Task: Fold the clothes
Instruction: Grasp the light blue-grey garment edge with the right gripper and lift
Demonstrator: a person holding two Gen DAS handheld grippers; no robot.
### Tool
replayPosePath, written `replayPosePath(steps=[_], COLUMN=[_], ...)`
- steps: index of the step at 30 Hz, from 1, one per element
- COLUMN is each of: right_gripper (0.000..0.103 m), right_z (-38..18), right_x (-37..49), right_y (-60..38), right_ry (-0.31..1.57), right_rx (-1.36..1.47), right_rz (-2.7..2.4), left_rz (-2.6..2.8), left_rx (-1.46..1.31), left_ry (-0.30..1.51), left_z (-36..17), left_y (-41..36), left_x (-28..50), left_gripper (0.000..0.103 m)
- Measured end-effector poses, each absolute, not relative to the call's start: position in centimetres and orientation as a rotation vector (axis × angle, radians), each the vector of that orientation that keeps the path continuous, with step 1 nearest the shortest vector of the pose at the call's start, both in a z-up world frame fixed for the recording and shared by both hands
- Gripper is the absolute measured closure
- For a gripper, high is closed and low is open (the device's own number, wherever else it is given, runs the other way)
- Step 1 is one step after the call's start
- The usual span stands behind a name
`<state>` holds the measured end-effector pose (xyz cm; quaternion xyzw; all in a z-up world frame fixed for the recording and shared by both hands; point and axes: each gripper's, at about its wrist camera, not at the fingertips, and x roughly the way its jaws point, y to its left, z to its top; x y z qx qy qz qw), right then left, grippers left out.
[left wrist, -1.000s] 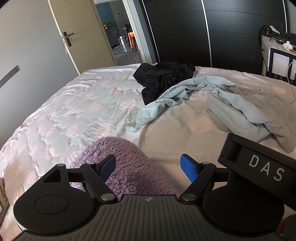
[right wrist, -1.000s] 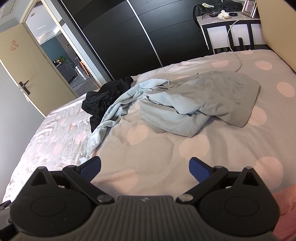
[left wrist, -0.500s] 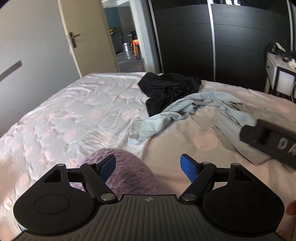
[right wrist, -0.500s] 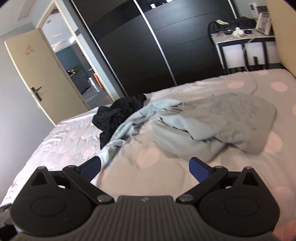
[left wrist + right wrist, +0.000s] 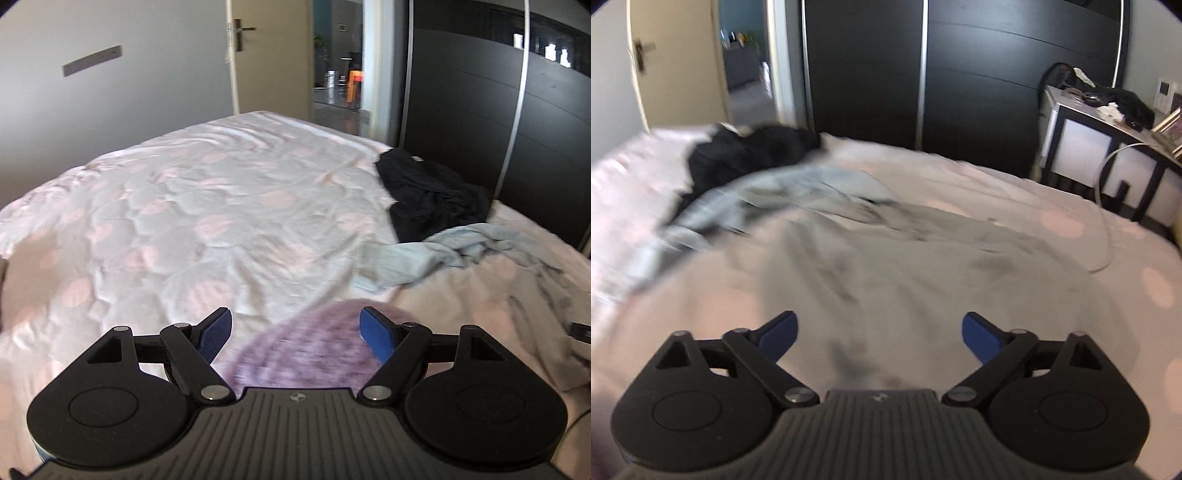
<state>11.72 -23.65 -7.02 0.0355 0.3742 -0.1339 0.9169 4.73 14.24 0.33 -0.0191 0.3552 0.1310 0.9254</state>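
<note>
A fluffy purple garment [image 5: 314,347] lies on the bed right under my left gripper [image 5: 295,336], which is open and empty above it. A crumpled light blue garment [image 5: 436,258] and a black garment [image 5: 428,192] lie further off to the right. In the right wrist view a grey garment [image 5: 923,251] spreads over the bed just ahead of my right gripper [image 5: 879,334], which is open and empty. The light blue garment [image 5: 713,210] and the black garment [image 5: 746,151] lie at the far left there.
The bed [image 5: 184,206] has a pale cover with pink dots. A black wardrobe [image 5: 960,74] stands behind it. A white side table [image 5: 1108,147] with clutter and a white cable [image 5: 1104,236] is at the right. An open door [image 5: 332,55] is beyond the bed.
Both views have swung: the left gripper turned left so the clothes now sit at its right, and the right gripper moved forward over the grey garment. Both stay open.
</note>
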Motion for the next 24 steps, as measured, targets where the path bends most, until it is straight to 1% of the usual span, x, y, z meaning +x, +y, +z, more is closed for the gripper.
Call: replayPosePath(steps=[3, 8, 9, 10, 12, 13, 15, 16, 17, 20, 24], right_gripper=[0.022, 0.022, 0.025, 0.028, 0.045, 0.050, 0.066, 0.071, 0.083, 0.091, 0.092], right_z=[-8.6, -10.7, -11.0, -11.1, -11.2, -11.1, -10.9, -10.7, -10.4, -9.2, -5.9], right_x=[12.9, 14.9, 15.4, 15.8, 16.5, 16.8, 17.4, 17.4, 17.4, 17.6, 17.5], right_y=[-25.5, -26.5, -26.7, -27.0, -27.3, -27.3, -27.4, -27.4, -27.3, -26.8, -24.2], right_ry=[0.794, 0.851, 0.865, 0.873, 0.884, 0.889, 0.898, 0.893, 0.883, 0.845, 0.728], right_rx=[0.050, -0.005, -0.010, 0.003, 0.018, 0.013, 0.002, -0.005, -0.015, -0.058, -0.112], right_rz=[-0.302, -0.317, -0.330, -0.338, -0.361, -0.371, -0.389, -0.389, -0.389, -0.393, -0.374], left_rz=[0.308, 0.352, 0.364, 0.379, 0.411, 0.428, 0.465, 0.481, 0.490, 0.516, 0.553], left_rx=[-0.041, -0.055, -0.061, -0.067, -0.077, -0.078, -0.064, -0.059, -0.062, -0.084, -0.133], left_ry=[0.738, 0.741, 0.742, 0.743, 0.747, 0.750, 0.760, 0.766, 0.774, 0.794, 0.814], left_z=[0.2, 0.3, 0.3, 0.3, 0.1, 0.0, -0.4, -0.5, -0.7, -1.3, -1.9], left_y=[16.0, 18.6, 19.1, 19.8, 21.0, 21.6, 22.6, 23.1, 23.7, 25.2, 27.2], left_x=[4.9, 5.2, 5.2, 5.2, 5.2, 5.2, 5.2, 5.1, 5.1, 4.7, 4.0], left_gripper=[0.027, 0.027, 0.027, 0.027, 0.027, 0.027, 0.027, 0.027, 0.027, 0.027, 0.027])
